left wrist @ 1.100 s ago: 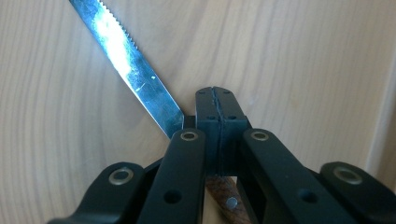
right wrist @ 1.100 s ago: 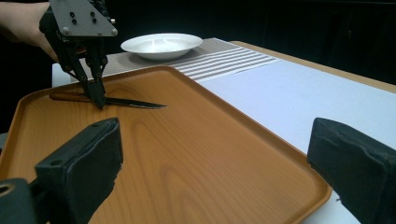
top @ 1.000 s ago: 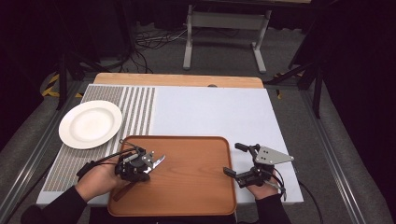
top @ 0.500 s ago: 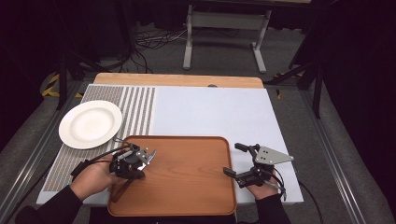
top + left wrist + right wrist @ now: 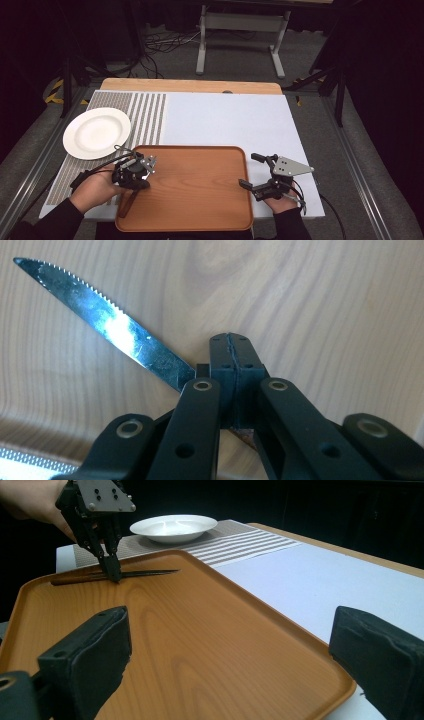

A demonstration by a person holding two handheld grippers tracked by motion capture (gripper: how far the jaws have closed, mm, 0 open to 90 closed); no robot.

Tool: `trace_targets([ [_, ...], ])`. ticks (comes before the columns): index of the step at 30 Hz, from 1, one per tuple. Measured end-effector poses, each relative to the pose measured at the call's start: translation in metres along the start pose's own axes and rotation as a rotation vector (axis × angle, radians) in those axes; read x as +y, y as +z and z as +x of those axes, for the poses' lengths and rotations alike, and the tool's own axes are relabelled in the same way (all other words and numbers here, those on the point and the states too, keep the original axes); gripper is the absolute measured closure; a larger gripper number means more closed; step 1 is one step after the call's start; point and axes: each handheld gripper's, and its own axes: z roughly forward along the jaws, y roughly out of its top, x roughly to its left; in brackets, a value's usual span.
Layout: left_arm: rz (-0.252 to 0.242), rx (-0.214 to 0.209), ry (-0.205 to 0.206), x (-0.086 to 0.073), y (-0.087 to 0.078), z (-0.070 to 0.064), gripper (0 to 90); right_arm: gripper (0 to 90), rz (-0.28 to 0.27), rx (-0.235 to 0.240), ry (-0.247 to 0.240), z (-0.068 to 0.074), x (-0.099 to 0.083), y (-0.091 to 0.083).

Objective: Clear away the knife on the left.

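While your left tongs [image 5: 232,347] stay clamped where blade meets handle on the stiff, slippery serrated steel knife [image 5: 105,325], your right tongs [image 5: 230,655] stand apart.

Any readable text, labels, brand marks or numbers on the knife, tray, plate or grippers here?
None.
The knife blade is bare, with no stamp.
The tray, plate, left gripper and right gripper carry no lettering.
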Motion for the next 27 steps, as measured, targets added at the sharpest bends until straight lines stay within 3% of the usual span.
trace_targets([
  [27,-0.001,0.016,-0.073,-0.014,-0.004,0.017,90.0,4.2,0.005,0.009,0.001,0.000,0.000,0.002],
])
